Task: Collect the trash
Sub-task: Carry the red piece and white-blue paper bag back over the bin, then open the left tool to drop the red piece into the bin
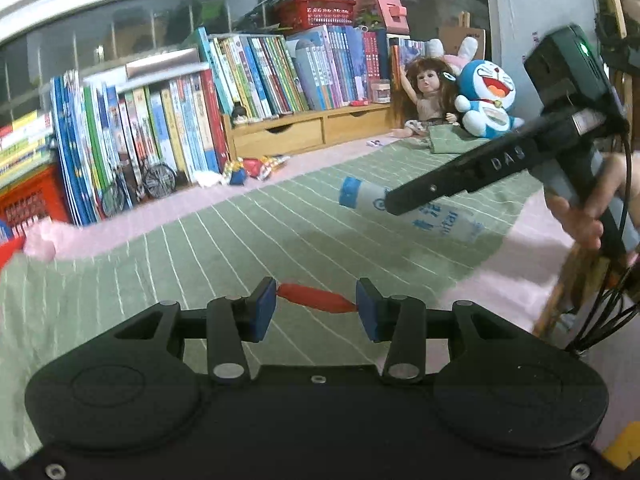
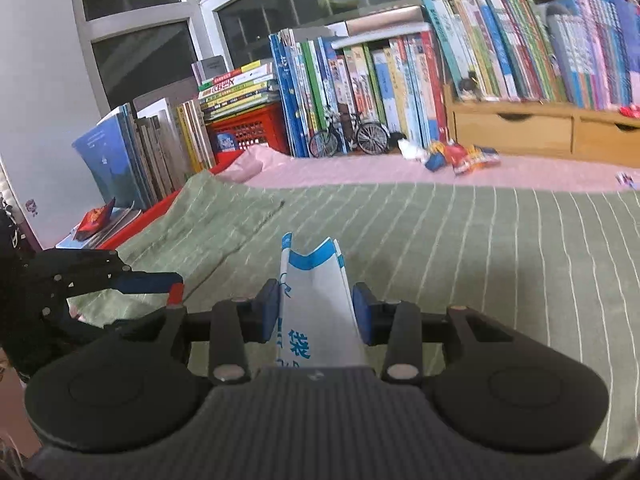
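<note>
Closest to my lens, my left gripper [image 1: 316, 306] is clenched on a red wrapper [image 1: 316, 298], twisted into a thin strip that spans crosswise between the two blue pads [image 1: 264, 308], each end pinched against one of them; held that way it hangs clear above the green striped cloth [image 1: 200, 248] and cannot slip out sideways. My right gripper [image 2: 316, 314] grasps a white-and-blue paper bag [image 2: 316, 300], squeezed into a trough so its open mouth points forward and away from me, which I judge is meant to receive the trash. From the left camera that same bag [image 1: 404, 210] shows ahead and to the right, held off the cloth, with a hand [image 1: 580, 220] wrapped around the right gripper's handle. The wrapper and bag are near each other but apart, so I reckon the next move is to bring the red strip to the bag's mouth. Farther off, more trash remains: colourful snack packets [image 2: 464, 160] and a crumpled white scrap [image 2: 410, 150] lie on the pink sheet [image 2: 360, 176] near a model bicycle [image 2: 348, 138], in front of the row of children's books [image 2: 380, 76].
</note>
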### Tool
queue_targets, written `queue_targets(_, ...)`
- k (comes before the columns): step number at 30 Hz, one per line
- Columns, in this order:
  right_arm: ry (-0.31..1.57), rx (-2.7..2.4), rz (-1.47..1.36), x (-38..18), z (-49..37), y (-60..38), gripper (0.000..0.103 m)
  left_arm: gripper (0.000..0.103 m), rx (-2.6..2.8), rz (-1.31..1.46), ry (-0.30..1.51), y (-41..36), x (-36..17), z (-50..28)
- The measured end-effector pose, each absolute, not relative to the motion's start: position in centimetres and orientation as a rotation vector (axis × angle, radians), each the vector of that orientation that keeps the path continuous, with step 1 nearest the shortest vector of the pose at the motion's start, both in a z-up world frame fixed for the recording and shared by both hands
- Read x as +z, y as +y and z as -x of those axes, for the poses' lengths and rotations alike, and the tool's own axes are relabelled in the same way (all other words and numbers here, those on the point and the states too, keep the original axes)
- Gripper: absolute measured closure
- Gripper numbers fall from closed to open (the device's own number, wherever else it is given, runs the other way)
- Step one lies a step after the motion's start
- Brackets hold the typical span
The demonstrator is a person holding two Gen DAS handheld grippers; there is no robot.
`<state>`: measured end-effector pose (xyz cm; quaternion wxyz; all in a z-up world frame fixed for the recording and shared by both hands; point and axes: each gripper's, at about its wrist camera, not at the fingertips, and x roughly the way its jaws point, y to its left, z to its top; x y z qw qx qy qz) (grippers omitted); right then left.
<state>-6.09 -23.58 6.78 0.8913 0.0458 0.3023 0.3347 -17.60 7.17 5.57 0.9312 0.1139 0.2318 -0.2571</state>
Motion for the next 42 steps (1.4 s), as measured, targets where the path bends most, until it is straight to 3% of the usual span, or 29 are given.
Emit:
queue_targets(18,0.633,0.761,-0.103,6.2,18.0,-26.8,0.058,0.061,-0.581,-0.2,0.527,7.6,4.0,27.1)
queue_targets(30,0.74,0.735,-0.123,1.0,24.3,-25.9,0.058,0.061,-0.601,-0.139,0.644,6.3,-0.8,33.3)
queue_targets(42,0.823,0.606,-0.224,-3.4,26.4,-25.7,0.058,0.061,-0.557,-0.13,0.709,4.9,-5.5,33.2)
